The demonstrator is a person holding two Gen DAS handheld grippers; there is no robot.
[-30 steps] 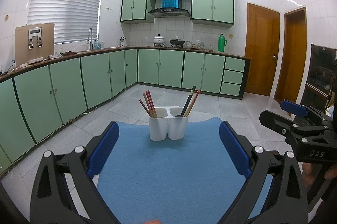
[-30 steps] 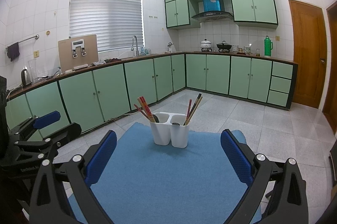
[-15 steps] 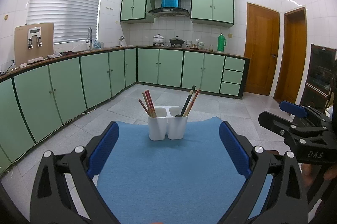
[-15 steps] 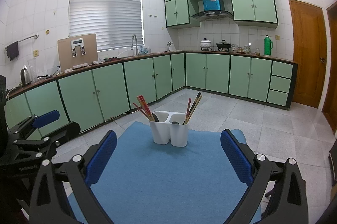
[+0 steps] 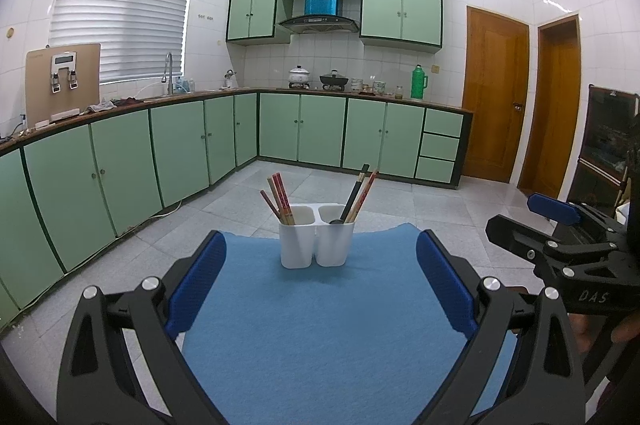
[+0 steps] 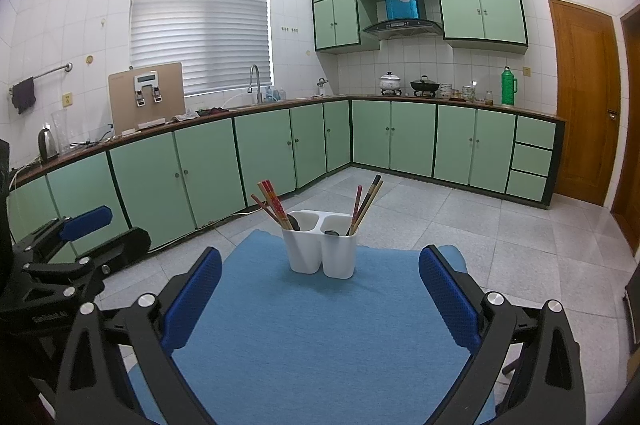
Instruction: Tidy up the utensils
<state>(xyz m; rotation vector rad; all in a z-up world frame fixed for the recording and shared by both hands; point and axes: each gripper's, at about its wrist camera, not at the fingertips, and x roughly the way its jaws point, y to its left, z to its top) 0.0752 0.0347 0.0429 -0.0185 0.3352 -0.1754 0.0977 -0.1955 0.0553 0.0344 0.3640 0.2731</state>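
Left wrist view: a white two-cup holder stands upright at the far end of a blue mat, dead ahead at 12 o'clock of the left gripper, whose blue-padded fingers are spread wide with nothing between them. Red and tan chopsticks lean toward 11 o'clock out of the holder's left cup; a dark utensil and more chopsticks lean toward 1 o'clock out of the right cup. At 3 o'clock the right gripper hangs beside the mat, seen side-on.

Right wrist view: the same holder sits at 12 o'clock, well beyond the right gripper, its blue pads likewise held apart and empty above the mat. The left gripper shows at 9 o'clock, off the mat's edge. Behind, green cabinets run along the white-tiled walls, with a tap under the blinds, pots on the stove and a green flask on the counter at 1 o'clock. A wooden door stands at 2 o'clock.
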